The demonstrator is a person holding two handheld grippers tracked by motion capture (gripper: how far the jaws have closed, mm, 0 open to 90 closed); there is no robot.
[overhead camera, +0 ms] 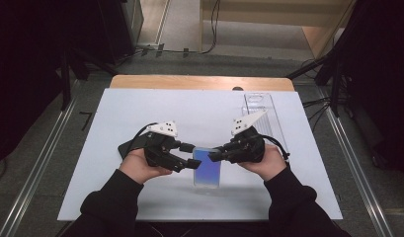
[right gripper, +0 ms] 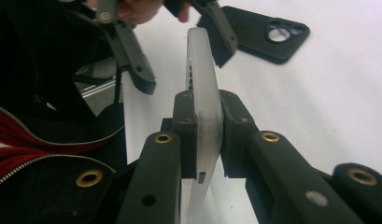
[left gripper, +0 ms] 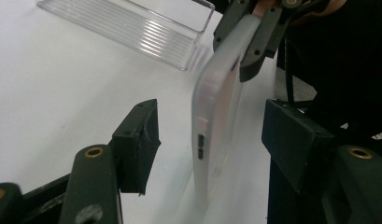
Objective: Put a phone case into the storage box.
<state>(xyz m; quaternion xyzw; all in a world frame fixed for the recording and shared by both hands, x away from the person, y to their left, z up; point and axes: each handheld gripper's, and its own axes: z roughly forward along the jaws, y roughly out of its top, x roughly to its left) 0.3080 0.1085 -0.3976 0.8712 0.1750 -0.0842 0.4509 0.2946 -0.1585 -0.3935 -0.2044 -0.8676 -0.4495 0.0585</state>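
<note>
From the high view, I have the phone [overhead camera: 207,168] between my two grippers near the front middle of the white table [overhead camera: 140,113], its blue screen facing up; my right gripper [overhead camera: 213,156] pinches its upper right edge and my left gripper [overhead camera: 193,155] sits at its left edge. A black phone case [overhead camera: 126,147] lies on the table just behind my left hand, and a clear plastic tray [overhead camera: 261,116] rests farther back on the right. In the left gripper view, my jaws stand wide apart on either side of the phone [left gripper: 216,107], not touching it, while the phone stands on edge in a frosted translucent cover, its side buttons showing; the other gripper holds its far end, and the clear tray [left gripper: 132,28] lies beyond. In the right gripper view, my jaws are closed firmly on the phone's [right gripper: 202,93] edge, and the black case [right gripper: 268,35] lies empty, camera cutout up, well apart. I judge the phone is lifted and steadied, but my left grip is not yet made, and the black case is untouched
</note>
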